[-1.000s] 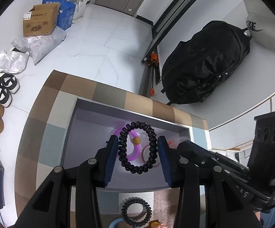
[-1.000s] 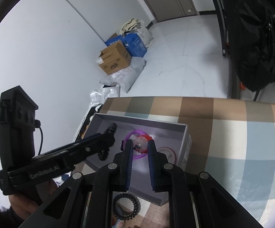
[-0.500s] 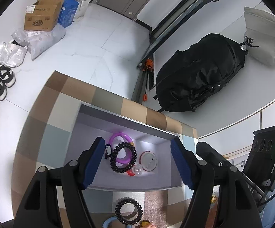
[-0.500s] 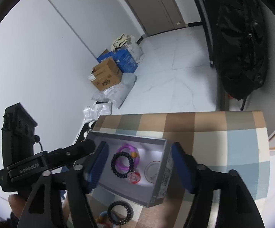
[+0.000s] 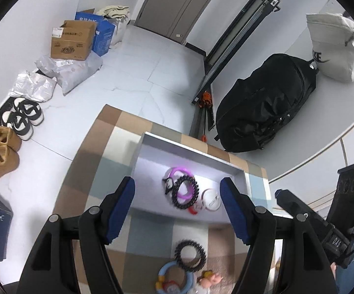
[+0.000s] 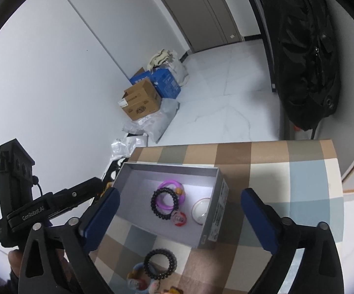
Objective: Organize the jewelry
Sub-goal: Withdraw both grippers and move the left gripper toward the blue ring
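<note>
An open grey box (image 5: 189,147) (image 6: 172,166) sits on the checked tablecloth. In it lie a black beaded bracelet (image 5: 173,192) (image 6: 153,203) over a purple ring (image 5: 177,170) (image 6: 168,183), a white round piece (image 5: 211,198) (image 6: 201,210) and a small red and clear charm (image 5: 193,210) (image 6: 179,219). My left gripper (image 5: 177,183) hangs open above the box's near side, holding nothing. The jaws of my right gripper (image 6: 180,193) are opening wide with nothing between them. A second black bracelet (image 5: 177,252) (image 6: 146,262) lies on the cloth in front of the box.
A blue ring toy (image 5: 167,276) and a small doll (image 5: 211,279) lie by the near bracelet. Beyond the far table edge (image 5: 128,115) the floor holds a black bag (image 5: 262,112), cardboard boxes (image 5: 71,39) and shoes (image 5: 22,117).
The left gripper let go of the black bracelet and the right one of the red and clear charm; both now lie in the box. Both grippers opened and drew back and up.
</note>
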{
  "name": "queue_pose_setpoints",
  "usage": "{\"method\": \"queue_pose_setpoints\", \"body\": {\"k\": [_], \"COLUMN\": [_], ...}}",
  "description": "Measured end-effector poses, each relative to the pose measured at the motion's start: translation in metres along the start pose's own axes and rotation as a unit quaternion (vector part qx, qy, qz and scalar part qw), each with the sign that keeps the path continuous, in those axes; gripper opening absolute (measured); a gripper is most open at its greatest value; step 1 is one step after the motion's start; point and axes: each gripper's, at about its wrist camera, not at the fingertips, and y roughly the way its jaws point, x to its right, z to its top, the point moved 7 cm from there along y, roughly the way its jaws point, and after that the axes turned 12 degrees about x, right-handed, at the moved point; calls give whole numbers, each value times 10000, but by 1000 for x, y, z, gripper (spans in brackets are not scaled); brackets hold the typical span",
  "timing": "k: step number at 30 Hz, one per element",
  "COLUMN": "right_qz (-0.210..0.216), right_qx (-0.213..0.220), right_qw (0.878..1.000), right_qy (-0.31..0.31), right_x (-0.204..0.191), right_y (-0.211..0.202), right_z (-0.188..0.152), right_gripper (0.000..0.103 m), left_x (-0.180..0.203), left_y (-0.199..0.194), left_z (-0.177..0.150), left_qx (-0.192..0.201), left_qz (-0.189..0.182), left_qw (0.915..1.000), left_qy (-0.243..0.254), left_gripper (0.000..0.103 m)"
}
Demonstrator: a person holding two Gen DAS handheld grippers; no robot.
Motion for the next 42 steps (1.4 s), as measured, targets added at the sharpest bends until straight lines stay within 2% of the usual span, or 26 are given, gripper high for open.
{"method": "queue_pose_setpoints", "body": {"k": [3, 4, 6, 12, 14, 21, 25, 31, 33, 38, 39, 41, 42], "right_qz": [-9, 2, 0, -55, -50, -52, -57, -197, -208, -343, -365, -417, -440], "right_qx": [42, 50, 73, 152, 158, -29, -149, -358, -405, -417, -429, -445, -454], "right_qw": [9999, 9999, 9997, 9990, 9989, 9971, 9965, 9968, 9963, 9956, 9958, 9962, 9962], "right_qy": [-105, -150, -241, -418, -444, -754, -818, -691, -723, -762, -719, -629, -594], "right_x": [-3, -5, -7, -12, -12, -17, -16, -11, -11, -6, -4, 0, 2], "right_y": [-7, -10, -15, -33, -38, -47, -49, -52, -53, -58, -59, -61, -61], "right_z": [-5, -8, -12, -20, -24, -44, -55, -79, -84, -91, -93, -94, -95], "right_gripper": [103, 103, 103, 103, 103, 103, 103, 103, 103, 103, 103, 103, 103], "left_x": [1, 0, 0, 6, 4, 7, 16, 18, 18, 19, 19, 19, 19], "left_y": [-7, -10, -15, -25, -31, -44, -44, -46, -43, -41, -39, -37, -34], "left_z": [-7, -9, -14, -31, -37, -54, -70, -86, -93, -107, -111, -117, -120], "left_qx": [-7, -14, -10, -79, -32, 8, -136, -156, -292, -431, -479, -589, -710], "left_qz": [79, 73, 53, -13, 81, 29, -180, -256, -302, -214, -172, -165, -160], "left_qw": [9998, 9997, 9997, 9990, 9985, 9979, 9971, 9962, 9958, 9940, 9931, 9915, 9902], "left_qy": [204, 230, 255, 448, 538, 647, 731, 822, 812, 981, 1054, 1149, 1188], "left_gripper": [70, 75, 79, 79, 79, 79, 79, 79, 79, 79, 78, 70, 62]}}
